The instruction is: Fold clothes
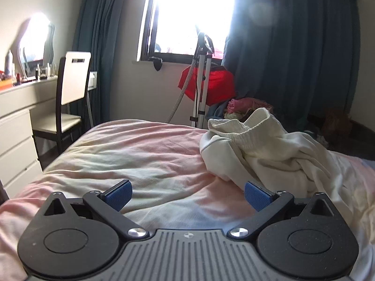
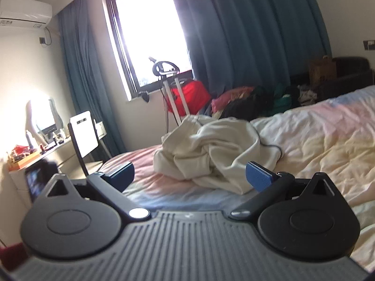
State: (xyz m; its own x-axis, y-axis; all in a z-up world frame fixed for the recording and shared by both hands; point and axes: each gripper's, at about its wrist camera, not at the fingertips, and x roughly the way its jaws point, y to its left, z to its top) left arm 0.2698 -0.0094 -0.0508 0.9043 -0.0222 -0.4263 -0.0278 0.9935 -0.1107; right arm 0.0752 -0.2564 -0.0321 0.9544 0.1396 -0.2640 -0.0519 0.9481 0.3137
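A crumpled cream garment (image 1: pixel 262 149) with an elastic waistband lies in a heap on the pink and yellow bedspread (image 1: pixel 140 159). My left gripper (image 1: pixel 187 194) hovers open over the bedspread, the heap just beyond and right of its right blue pad. In the right wrist view the same cream garment (image 2: pixel 211 149) sits bunched ahead on the bedspread (image 2: pixel 316 135). My right gripper (image 2: pixel 191 175) is open just in front of it, with the cloth's near edge close to the right fingertip. Nothing is held by either one.
A white-backed chair (image 1: pixel 70 93) and a white dresser (image 1: pixel 16 131) stand left of the bed. A garment steamer stand (image 1: pixel 201 79) with a red item (image 1: pixel 211 86) is under the window, beside blue curtains. More clothes (image 2: pixel 246 100) are piled past the bed's far side.
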